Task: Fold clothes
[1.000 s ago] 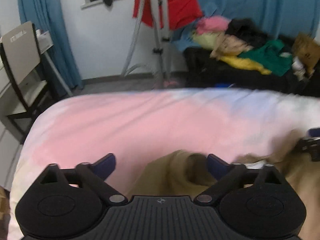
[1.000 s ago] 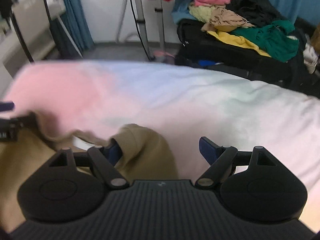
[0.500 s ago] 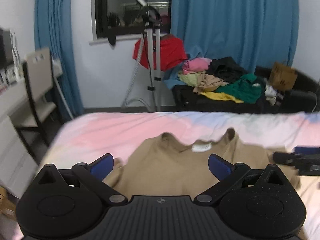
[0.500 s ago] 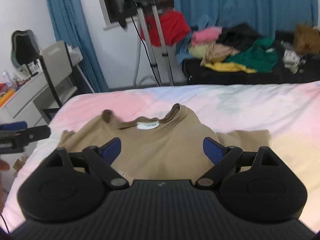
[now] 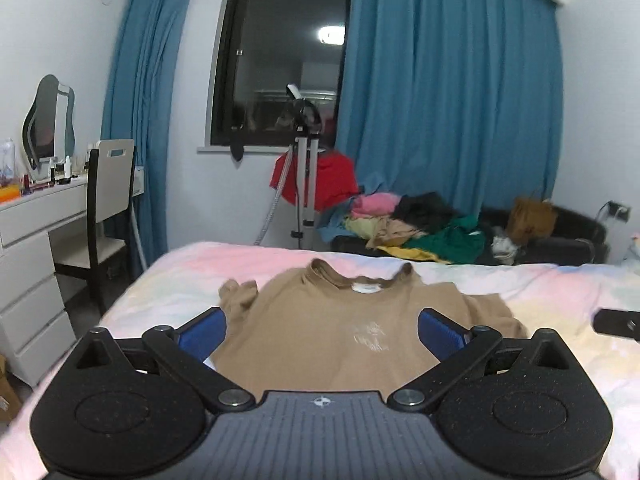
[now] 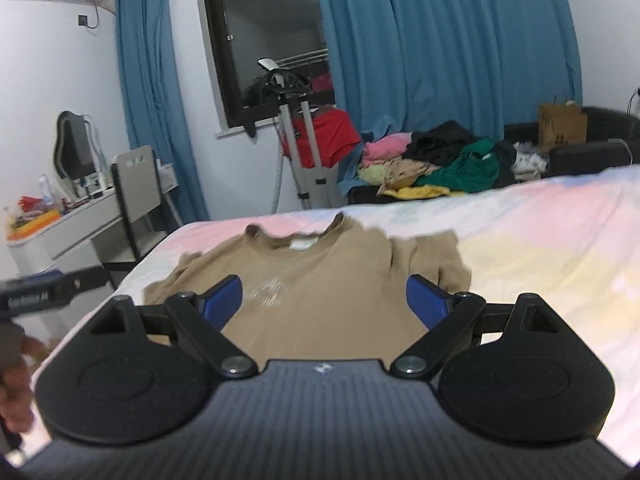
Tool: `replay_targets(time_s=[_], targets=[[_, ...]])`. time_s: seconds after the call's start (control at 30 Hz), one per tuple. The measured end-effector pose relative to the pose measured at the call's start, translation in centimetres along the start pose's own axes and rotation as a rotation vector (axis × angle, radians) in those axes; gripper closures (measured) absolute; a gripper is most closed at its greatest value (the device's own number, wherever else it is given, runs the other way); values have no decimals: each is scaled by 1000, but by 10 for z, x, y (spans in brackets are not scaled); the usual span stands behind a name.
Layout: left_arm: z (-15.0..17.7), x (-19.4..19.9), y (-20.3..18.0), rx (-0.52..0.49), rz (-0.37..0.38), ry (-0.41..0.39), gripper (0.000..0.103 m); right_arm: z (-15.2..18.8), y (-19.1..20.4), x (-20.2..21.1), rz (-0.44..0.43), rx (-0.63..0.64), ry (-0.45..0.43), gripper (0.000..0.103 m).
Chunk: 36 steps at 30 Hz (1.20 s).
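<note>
A tan T-shirt (image 5: 320, 332) lies spread flat on the pastel bed sheet (image 5: 560, 292), collar and white label toward the far edge. Its left sleeve (image 5: 236, 292) is bunched up. It also shows in the right wrist view (image 6: 320, 276), with its right sleeve (image 6: 436, 256) rumpled. My left gripper (image 5: 322, 330) is open and empty, held above the near part of the shirt. My right gripper (image 6: 324, 300) is open and empty, also above the shirt. The right gripper's tip shows at the right edge of the left wrist view (image 5: 616, 324); the left gripper (image 6: 48, 292) shows at the left of the right wrist view.
A pile of mixed clothes (image 5: 420, 224) lies on a dark sofa (image 5: 560, 240) beyond the bed. A garment steamer stand (image 5: 304, 184) with a red shirt stands by the window. A white desk (image 5: 36, 216) and a chair (image 5: 108, 208) are to the left.
Both grippers let go of the shirt's shoulders and pulled back and up. The shirt now lies spread flat on the bed.
</note>
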<state>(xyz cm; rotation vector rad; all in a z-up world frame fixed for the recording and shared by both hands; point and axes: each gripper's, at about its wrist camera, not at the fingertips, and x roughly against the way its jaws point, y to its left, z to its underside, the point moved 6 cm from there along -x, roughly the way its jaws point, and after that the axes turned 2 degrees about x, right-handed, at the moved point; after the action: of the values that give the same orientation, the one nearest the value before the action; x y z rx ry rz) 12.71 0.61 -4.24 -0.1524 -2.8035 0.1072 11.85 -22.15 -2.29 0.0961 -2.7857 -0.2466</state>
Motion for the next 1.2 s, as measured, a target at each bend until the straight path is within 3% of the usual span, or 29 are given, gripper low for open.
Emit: replay_targets(time_s=[0.23, 0.37, 0.63, 0.73, 0.8, 0.9, 1.0, 1.2], targets=[[45, 16, 10, 23, -47, 23, 0, 18, 12, 2, -12, 77, -41, 13], [53, 9, 9, -13, -23, 27, 0, 17, 6, -7, 9, 40, -64, 13], [64, -23, 26, 47, -60, 106, 0, 22, -22, -16, 55, -79, -18, 13], [64, -31, 34, 111, -48, 121, 0, 29, -27, -20, 73, -99, 14, 13], [68, -50, 39, 145, -28, 160, 0, 35, -29, -21, 77, -124, 34, 13], [69, -82, 54, 175, -62, 200, 0, 47, -28, -28, 55, -166, 83, 13], [62, -112, 87, 280, -130, 199, 0, 55, -25, -34, 30, -176, 119, 13], [49, -169, 171, 645, -191, 179, 2, 63, -28, -54, 5, -239, 162, 13]])
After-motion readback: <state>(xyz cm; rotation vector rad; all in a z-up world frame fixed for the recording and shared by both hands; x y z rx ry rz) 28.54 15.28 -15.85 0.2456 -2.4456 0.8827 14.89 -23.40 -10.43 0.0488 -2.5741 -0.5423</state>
